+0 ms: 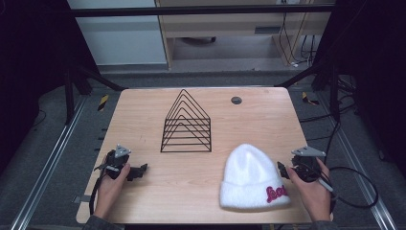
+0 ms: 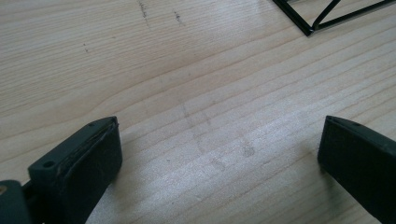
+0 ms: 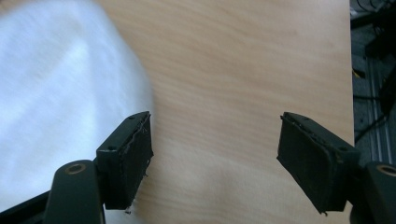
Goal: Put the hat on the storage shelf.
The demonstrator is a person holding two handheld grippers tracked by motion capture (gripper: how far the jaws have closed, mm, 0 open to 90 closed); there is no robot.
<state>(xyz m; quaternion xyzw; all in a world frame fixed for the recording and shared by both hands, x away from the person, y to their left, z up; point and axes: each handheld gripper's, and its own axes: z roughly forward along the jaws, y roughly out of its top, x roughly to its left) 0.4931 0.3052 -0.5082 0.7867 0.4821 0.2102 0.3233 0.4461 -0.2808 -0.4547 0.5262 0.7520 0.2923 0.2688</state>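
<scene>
Your right gripper (image 1: 283,171) hangs with jaws apart and empty, just beside the fluffy white knit beanie (image 1: 251,176) lying on the light wooden desk (image 1: 143,115). Your left gripper (image 1: 139,171) gapes wide over bare wood, near the black wire rack (image 1: 186,123).

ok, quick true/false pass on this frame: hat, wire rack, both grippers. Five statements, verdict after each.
1. The white knit hat lies flat on the table. True.
2. The hat hangs on the black wire rack. False: the rack stands bare toward the far side of the table, apart from the hat.
3. The left gripper has its jaws open over bare wood. True.
4. The right gripper is clamped on the hat. False: its jaws are open with only wood between them; the hat lies just outside one jaw.
5. The hat carries pink lettering on its cuff. True.
</scene>
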